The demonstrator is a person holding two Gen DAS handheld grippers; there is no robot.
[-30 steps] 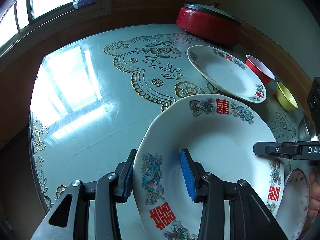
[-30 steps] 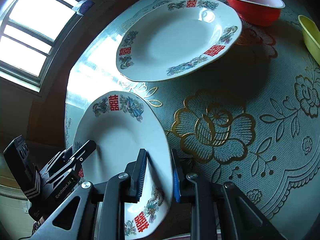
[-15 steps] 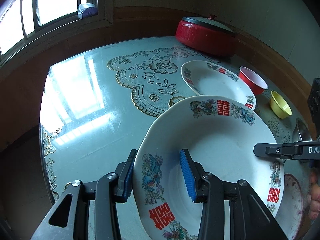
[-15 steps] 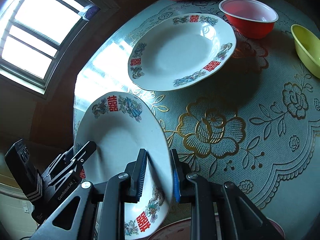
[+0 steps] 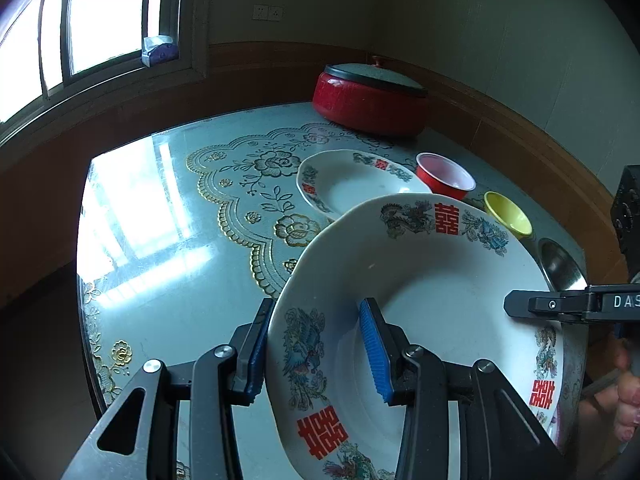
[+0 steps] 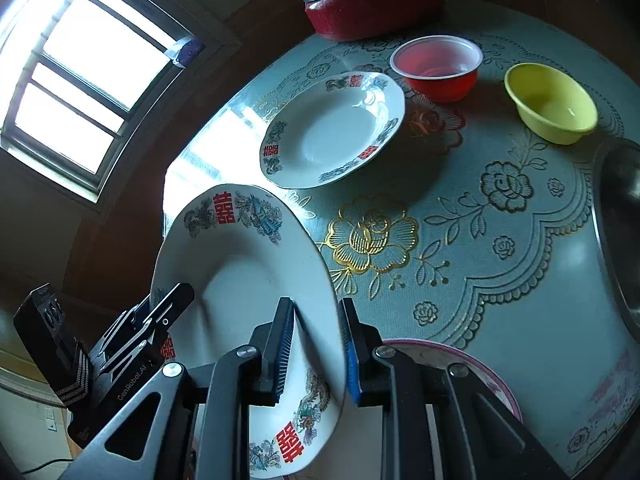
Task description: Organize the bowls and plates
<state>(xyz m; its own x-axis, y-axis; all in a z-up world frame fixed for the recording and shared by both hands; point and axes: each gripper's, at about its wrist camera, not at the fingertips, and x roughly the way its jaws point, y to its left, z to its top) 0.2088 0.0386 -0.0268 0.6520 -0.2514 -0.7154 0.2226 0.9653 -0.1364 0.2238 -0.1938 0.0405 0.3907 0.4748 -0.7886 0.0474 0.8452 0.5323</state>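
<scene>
Both grippers, left (image 5: 316, 350) and right (image 6: 316, 350), clamp opposite rims of one plate (image 5: 440, 300), now raised higher above the table's (image 5: 160, 240) near edge than a second ago, probably bound for the second plate (image 6: 332, 128) lying mid-table.

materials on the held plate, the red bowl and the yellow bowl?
Held plate: looks like glazed ceramic, glossy white with printed red and floral decals. Red bowl: probably thin plastic, translucent walls with a pale rolled rim. Yellow bowl: likely plastic or melamine, uniform opaque colour with a soft sheen; can't tell which.
</scene>
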